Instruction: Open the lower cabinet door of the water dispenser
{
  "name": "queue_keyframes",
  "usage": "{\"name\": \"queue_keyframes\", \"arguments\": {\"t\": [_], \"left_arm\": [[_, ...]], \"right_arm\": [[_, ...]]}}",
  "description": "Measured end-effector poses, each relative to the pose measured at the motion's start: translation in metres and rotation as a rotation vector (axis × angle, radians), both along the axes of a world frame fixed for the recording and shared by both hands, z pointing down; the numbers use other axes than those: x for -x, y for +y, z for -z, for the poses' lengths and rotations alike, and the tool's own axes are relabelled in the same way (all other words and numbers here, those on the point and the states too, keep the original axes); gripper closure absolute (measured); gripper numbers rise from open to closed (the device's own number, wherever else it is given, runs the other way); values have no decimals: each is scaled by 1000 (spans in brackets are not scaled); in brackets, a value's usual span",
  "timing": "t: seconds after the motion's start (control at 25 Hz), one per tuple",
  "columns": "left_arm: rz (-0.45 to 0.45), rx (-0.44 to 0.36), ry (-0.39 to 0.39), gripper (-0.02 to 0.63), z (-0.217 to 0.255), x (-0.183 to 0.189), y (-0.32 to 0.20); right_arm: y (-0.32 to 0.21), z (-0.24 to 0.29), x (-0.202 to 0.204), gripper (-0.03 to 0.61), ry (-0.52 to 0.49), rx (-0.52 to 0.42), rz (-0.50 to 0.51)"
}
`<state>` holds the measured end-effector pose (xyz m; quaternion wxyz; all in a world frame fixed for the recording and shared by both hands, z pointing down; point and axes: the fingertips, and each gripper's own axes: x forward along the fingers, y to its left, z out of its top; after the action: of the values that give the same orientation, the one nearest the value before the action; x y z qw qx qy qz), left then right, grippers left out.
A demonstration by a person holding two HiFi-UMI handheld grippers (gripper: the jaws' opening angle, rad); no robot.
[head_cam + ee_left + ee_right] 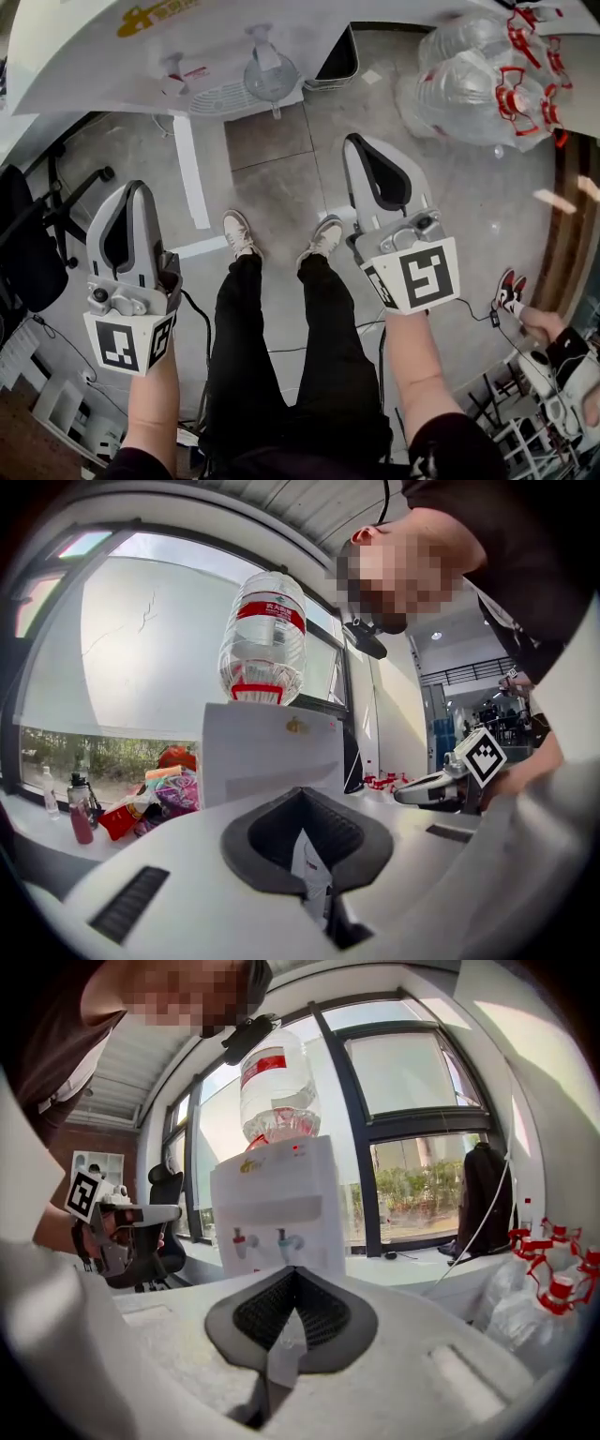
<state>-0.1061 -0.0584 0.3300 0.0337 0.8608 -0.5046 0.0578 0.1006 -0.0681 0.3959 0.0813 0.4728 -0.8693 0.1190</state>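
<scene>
One water dispenser (277, 1206), topped by one upturned bottle (275, 1087) and fitted with two taps: one red tap (244, 1238), one blue tap (285, 1239). Two grippers, a left gripper (139, 187) and a right gripper (356, 142), each bearing one marker cube (419, 274), two cubes in all. At least two empty spare bottles (469, 89) heaped on the floor, with no telling the exact number. Two shoes (238, 231). One office chair (28, 253). Two small bottles (81, 822) on the window sill. One hand (542, 324) of a second person.
</scene>
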Motion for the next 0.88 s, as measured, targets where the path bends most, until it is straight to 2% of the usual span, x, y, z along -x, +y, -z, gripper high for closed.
{"name": "queue_keyframes", "arguments": {"t": [0.24,0.56,0.88], "left_arm": [[-24,-5,-26,607,53,-18,-8],[-32,-32,-20,607,128,-34,-14],[-40,-76,21,607,206,-48,-20]], "right_arm": [[4,37,-27,575,-62,27,-67],[1,110,-54,575,-99,4,-135],[-14,189,-70,575,-71,-58,-115]]}}
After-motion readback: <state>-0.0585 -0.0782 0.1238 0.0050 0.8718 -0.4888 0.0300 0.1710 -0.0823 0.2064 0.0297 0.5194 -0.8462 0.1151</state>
